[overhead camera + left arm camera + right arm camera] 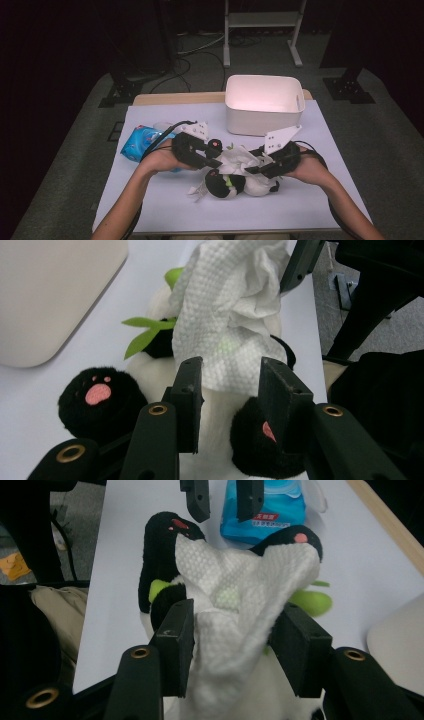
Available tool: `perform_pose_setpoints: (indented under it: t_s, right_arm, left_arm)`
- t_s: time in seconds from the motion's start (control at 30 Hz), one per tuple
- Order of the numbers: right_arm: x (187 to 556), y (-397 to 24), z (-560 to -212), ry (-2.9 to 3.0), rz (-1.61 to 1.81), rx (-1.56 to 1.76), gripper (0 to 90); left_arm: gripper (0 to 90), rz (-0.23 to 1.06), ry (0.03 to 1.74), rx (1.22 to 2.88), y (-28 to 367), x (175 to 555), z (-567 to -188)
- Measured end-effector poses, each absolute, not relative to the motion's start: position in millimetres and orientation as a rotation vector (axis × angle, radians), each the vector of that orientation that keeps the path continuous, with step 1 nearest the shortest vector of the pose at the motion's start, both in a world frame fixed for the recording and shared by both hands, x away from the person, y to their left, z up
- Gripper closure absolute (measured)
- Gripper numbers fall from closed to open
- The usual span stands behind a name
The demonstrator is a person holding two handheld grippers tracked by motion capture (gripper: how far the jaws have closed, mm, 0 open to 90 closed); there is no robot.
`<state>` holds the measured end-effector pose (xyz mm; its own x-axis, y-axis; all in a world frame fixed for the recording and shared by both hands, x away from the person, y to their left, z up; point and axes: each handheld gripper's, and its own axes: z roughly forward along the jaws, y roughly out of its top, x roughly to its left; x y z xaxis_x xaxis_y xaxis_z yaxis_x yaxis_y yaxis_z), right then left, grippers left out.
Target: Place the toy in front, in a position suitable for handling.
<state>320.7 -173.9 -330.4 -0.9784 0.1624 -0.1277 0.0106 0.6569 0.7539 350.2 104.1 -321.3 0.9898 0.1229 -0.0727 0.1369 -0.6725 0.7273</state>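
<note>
Wipe held over panda toy, mid-desk

R hand-held gripper (235, 645) clamps white wipe (240, 625) draped on plush panda (235, 182); L hand-held gripper (227, 390) open, jaws astride wipe edge, not pinching. Risk: R pull drags wipe off, thin sheet tears.

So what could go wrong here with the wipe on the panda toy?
The right gripper has the white wipe between its jaws; pulling may tear it or drag the plush panda along. The left gripper stands open around the wipe's edge, so it might slip free.
</note>
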Motion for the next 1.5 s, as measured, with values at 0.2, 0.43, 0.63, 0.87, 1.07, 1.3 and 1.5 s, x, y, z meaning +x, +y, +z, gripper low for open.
perform_pose_setpoints:
  t_s: [0.2,0.43,0.63,0.87,1.07,1.3,1.5]
  right_arm:
    - [328,-148,-340,2.780,1.137,0.086,51.2]
    - [332,-141,-351,2.827,1.138,0.114,62.3]
    - [329,-144,-356,2.841,1.124,0.153,76.5]
    - [321,-156,-349,2.819,1.111,0.146,77.4]
    - [319,-173,-344,2.800,1.108,0.192,77.7]
    - [317,-198,-340,2.768,1.096,0.266,77.7]
    - [317,-221,-348,2.771,1.046,0.350,77.6]
  left_arm:
    - [61.3,-0.026,0.201,2.318,108,350,-330]
    - [60.5,-0.037,0.209,2.325,108,350,-337]
    - [59.8,-0.044,0.198,2.346,102,347,-343]
    - [58.4,-0.060,0.178,2.352,100,342,-348]
    - [58.2,-0.066,0.177,2.360,98,341,-352]
    - [58.3,-0.069,0.180,2.371,97,338,-354]
    - [58.3,-0.067,0.177,2.373,97,336,-356]
